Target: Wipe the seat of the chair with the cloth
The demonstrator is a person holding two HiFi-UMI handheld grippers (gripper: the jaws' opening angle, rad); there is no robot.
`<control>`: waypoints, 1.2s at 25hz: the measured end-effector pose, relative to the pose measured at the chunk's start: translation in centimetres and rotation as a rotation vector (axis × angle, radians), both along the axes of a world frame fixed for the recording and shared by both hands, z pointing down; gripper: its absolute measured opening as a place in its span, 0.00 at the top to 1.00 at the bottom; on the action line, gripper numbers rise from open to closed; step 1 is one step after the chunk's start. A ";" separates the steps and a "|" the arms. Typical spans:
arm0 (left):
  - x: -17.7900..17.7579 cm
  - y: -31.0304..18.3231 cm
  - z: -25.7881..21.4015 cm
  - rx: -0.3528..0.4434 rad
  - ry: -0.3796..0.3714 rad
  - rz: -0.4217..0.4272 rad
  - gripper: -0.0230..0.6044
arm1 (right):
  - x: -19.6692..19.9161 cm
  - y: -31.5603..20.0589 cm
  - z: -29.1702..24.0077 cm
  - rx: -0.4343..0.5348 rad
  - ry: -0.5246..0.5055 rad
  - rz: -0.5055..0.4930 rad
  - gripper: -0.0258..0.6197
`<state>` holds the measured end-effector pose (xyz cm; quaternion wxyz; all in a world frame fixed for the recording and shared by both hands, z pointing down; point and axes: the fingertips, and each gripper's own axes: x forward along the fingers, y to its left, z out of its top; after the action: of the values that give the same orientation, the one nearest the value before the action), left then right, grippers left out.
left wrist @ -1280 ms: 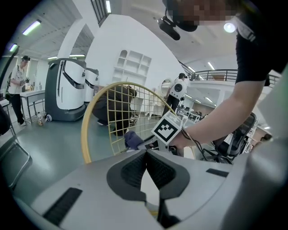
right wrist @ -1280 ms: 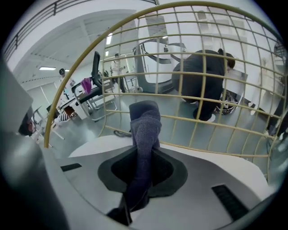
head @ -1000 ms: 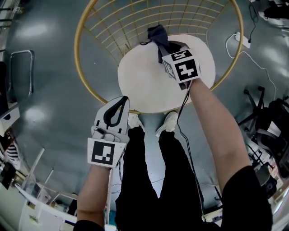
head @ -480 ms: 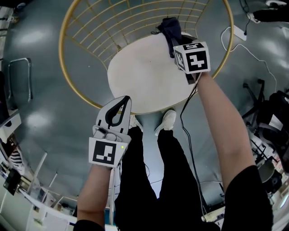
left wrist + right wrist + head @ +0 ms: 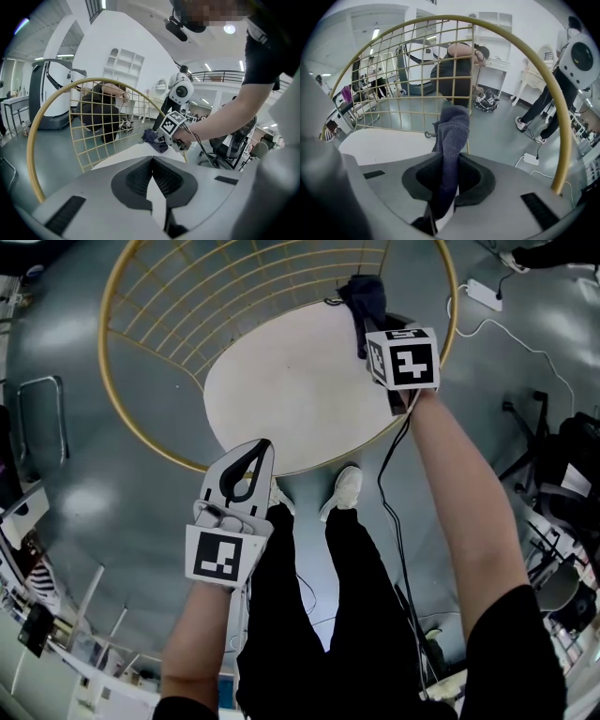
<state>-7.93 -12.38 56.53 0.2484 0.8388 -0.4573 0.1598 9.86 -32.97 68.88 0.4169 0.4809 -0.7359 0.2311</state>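
Observation:
The chair has a round white seat (image 5: 291, 390) and a gold wire-grid back (image 5: 187, 296). My right gripper (image 5: 370, 320) is shut on a dark blue cloth (image 5: 364, 298) over the seat's far right edge; the cloth (image 5: 452, 140) hangs out between its jaws, with the seat (image 5: 384, 145) below to the left. My left gripper (image 5: 246, 470) is shut with nothing in it, held just off the seat's near edge. From it, the cloth (image 5: 154, 139) and the right gripper's marker cube (image 5: 172, 125) appear above the seat (image 5: 119, 160).
The grey floor (image 5: 94, 456) surrounds the chair. A white power strip (image 5: 485, 293) with its cable lies on the floor at the right. Office chairs (image 5: 562, 474) stand at the far right. My feet in white shoes (image 5: 342, 491) are by the seat's near edge.
My right gripper has carried the cloth to the right, toward the seat's far right edge. The left gripper has stayed in place.

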 end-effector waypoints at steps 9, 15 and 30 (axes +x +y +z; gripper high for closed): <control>1.7 0.4 -0.7 0.004 0.000 0.014 0.94 | 3.2 0.7 -0.5 -0.001 0.051 0.092 0.86; 1.1 1.1 -1.0 0.016 -0.004 0.009 0.94 | 3.2 1.3 -1.1 0.012 0.071 0.094 0.86; 3.4 0.9 -5.9 0.069 -0.024 0.022 0.94 | 3.0 3.9 -9.3 0.112 -0.179 -0.080 0.86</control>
<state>-4.56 -11.48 50.60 0.2119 0.8498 -0.4565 0.1567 12.83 -29.07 59.56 0.3307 0.4513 -0.8005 0.2148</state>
